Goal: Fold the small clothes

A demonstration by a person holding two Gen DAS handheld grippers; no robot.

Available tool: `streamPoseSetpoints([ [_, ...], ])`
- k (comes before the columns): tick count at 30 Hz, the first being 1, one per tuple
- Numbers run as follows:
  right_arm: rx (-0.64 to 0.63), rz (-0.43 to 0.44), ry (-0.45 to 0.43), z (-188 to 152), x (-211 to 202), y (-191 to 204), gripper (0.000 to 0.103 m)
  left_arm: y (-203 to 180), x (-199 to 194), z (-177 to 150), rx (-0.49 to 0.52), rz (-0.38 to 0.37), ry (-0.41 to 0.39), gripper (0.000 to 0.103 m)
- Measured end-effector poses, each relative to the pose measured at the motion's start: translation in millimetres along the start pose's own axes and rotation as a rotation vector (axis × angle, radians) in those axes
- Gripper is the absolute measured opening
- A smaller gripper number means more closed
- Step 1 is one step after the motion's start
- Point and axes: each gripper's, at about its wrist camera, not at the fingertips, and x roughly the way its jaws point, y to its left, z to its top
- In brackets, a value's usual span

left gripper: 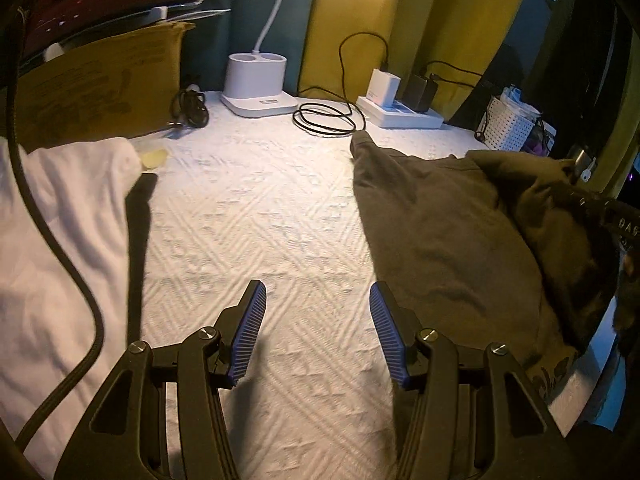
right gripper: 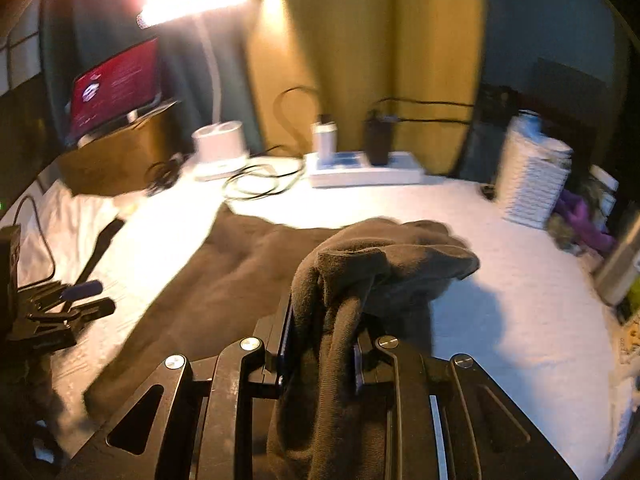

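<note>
The bench (left gripper: 256, 216), covered in white quilted cloth, carries two garments. The dark garment (left gripper: 432, 232) lies spread on its right half, one edge lifted and bunched. A white garment (left gripper: 60, 220) lies at the left, well apart from it.

The right hand-held gripper (right gripper: 320, 344) is clamped on a gathered fold of the dark garment, which drapes over and hangs between its jaws. The left hand-held gripper (left gripper: 318, 332) hangs over bare cloth between the two garments, jaws apart and empty.

Handling, as a judgement: the dark garment appears soft, light and limp. It will sag from any single hold and slide easily on the cover. A thick bunch may slip from the pads. Take hold at a hem or corner, one layer where possible, with the free gripper on the opposite corner to keep the edge taut.
</note>
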Motion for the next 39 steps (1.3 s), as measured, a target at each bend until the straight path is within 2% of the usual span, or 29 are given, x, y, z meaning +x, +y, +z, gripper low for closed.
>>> streamPoseSetpoints([
  [6, -0.077, 0.059, 0.058, -9, 22, 55, 0.023, 5, -11, -5, 0.003, -0.008, -0.015, 0.054],
  [10, -0.102, 0.085, 0.099, -17, 32, 77, 0.023, 7, -18, -9, -0.003, -0.015, -0.025, 0.054],
  [15, -0.182, 0.173, 0.141, -31, 39, 121, 0.023, 10, -23, -9, -0.008, -0.01, -0.037, 0.055],
  [20, -0.219, 0.276, 0.203, -55, 50, 158, 0.023, 14, -32, -7, -0.021, 0.001, -0.059, 0.061],
  [25, -0.233, 0.318, 0.216, -67, 42, 168, 0.024, 12, -38, -4, -0.018, 0.015, -0.077, 0.061],
  [30, -0.204, 0.283, 0.171, -65, 20, 148, 0.024, -5, -40, 2, -0.003, -0.012, -0.093, 0.063],
  [31, -0.199, 0.282, 0.162, -65, 14, 143, 0.031, -10, -41, 4, 0.005, -0.022, -0.098, 0.066],
  [32, -0.195, 0.283, 0.151, -66, 8, 137, 0.054, -15, -42, 6, 0.014, -0.034, -0.104, 0.069],
  [34, -0.18, 0.299, 0.117, -68, -8, 126, 0.086, -30, -44, 12, 0.044, -0.064, -0.119, 0.079],
  [39, -0.138, 0.234, 0.078, -73, -32, 91, 0.087, -69, -33, 22, 0.137, -0.115, -0.117, 0.079],
])
